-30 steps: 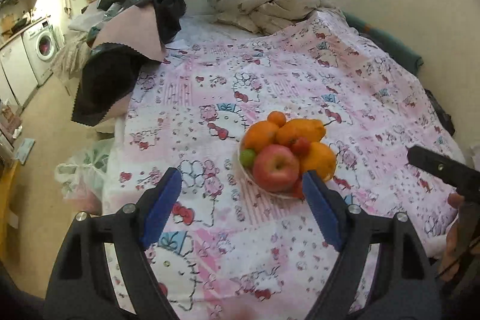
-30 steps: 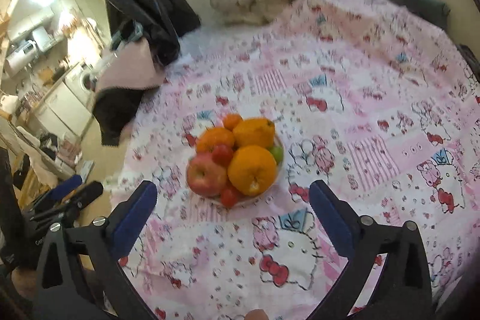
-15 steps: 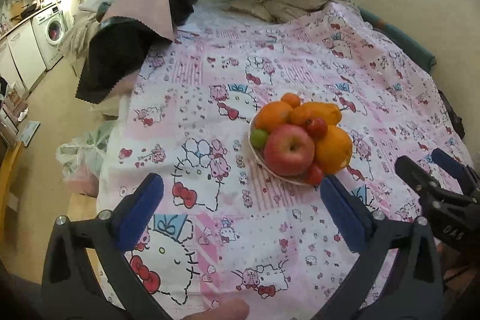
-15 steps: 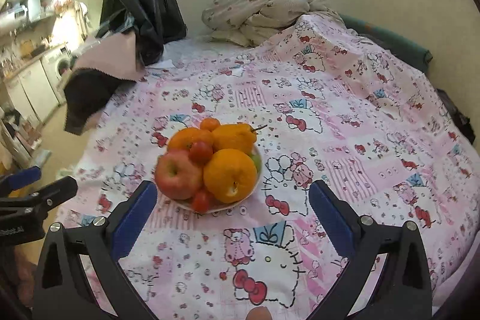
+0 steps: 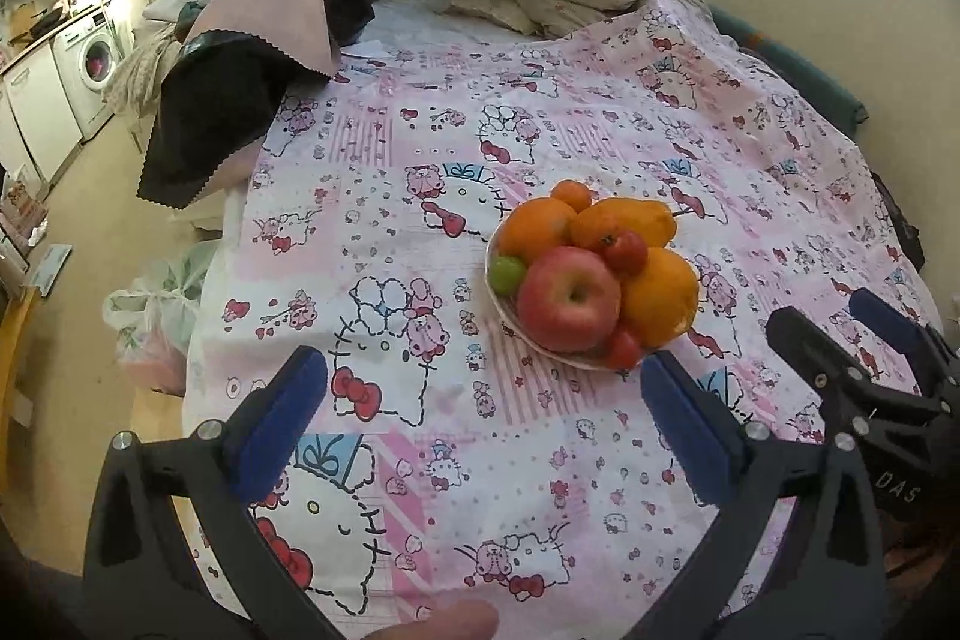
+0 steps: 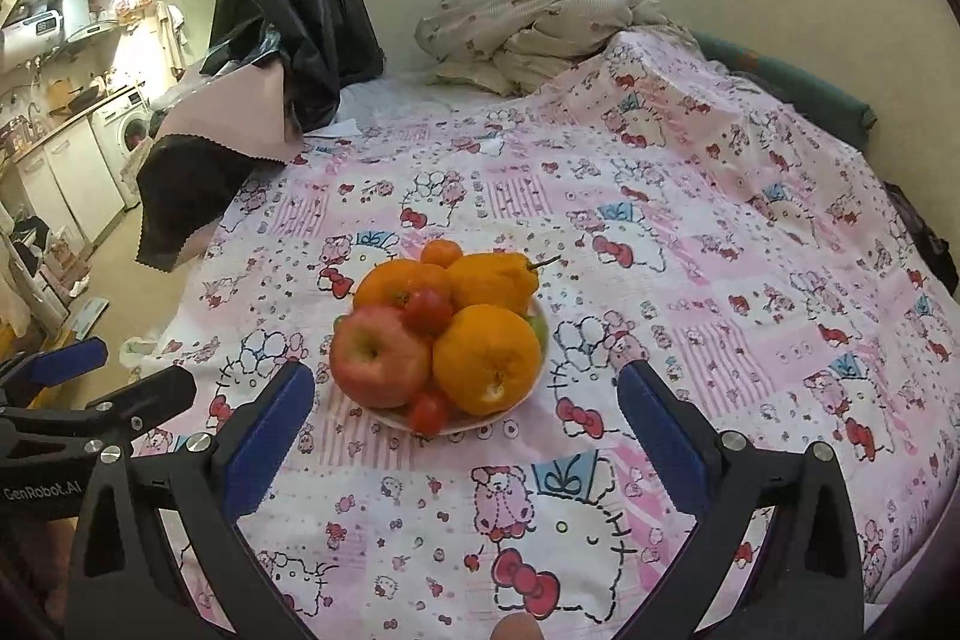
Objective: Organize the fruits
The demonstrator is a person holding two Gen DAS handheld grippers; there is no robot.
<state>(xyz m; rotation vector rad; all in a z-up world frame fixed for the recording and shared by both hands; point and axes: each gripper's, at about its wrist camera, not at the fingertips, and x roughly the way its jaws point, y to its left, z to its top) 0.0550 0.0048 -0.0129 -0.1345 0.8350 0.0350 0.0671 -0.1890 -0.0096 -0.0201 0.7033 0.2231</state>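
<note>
Fruit plate (image 6: 474, 421) lies just beyond both open grippers.

Left tool (image 5: 483, 388) and right tool (image 6: 465, 394) both gape wide, empty.

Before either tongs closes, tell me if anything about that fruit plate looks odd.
The plate is heaped well above its rim. A small tomato perches on top between the apple and an orange, so it could roll off. Nothing has spilled onto the bedsheet.
</note>
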